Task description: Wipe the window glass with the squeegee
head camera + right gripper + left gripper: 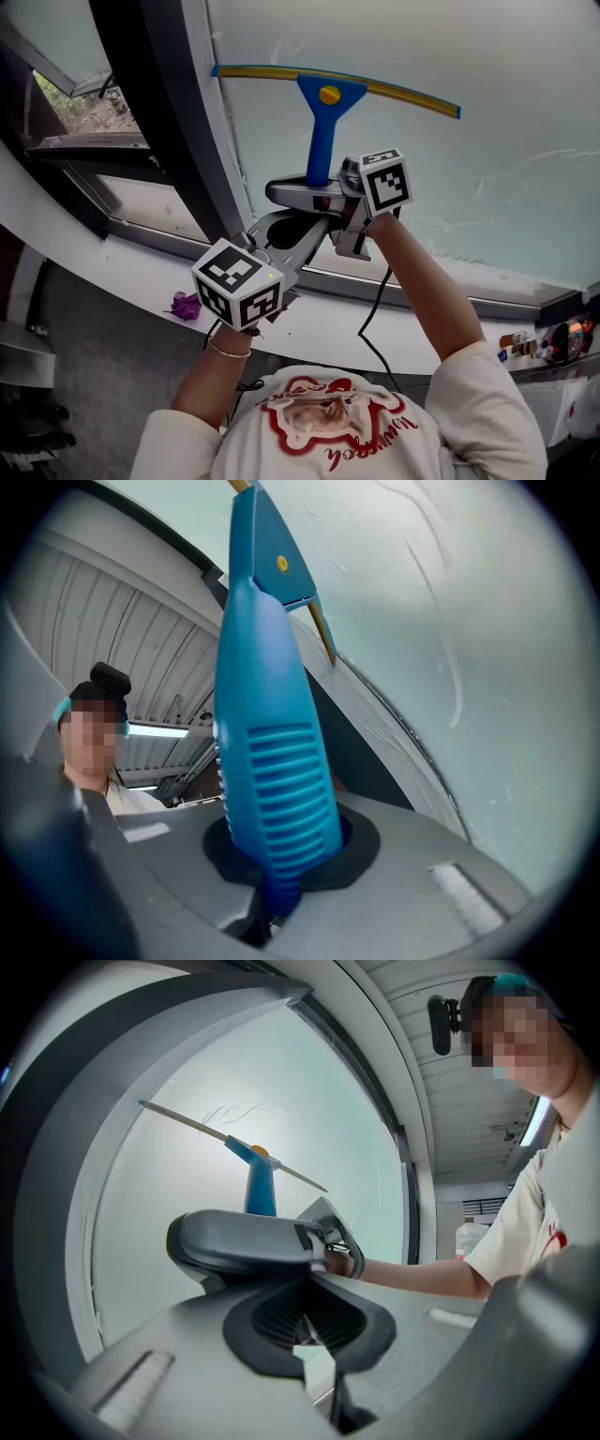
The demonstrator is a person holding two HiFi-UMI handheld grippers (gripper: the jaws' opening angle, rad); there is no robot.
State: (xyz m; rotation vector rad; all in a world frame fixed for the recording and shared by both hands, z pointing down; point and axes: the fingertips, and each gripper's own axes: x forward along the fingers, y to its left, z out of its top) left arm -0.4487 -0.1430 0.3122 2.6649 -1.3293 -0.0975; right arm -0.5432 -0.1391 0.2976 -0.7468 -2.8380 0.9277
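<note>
**Head view:** The right tongs (309, 190) are clamped on the lower end of the blue plastic squeegee with a yellow-edged blade (323, 98). The blade lies against the pale window glass (487, 112), above these tongs. The left tongs (314, 223) sit just beneath the right tongs.

**Left gripper view:** The left tongs are closed, with nothing between them.

**Right gripper view:** The ribbed handle (277, 780) rises from between the jaws.

**Caution:** A slack grip would let the handle twist, so one blade end lifts and leaves streaks. The left tongs could nudge the right tongs off line.
</note>
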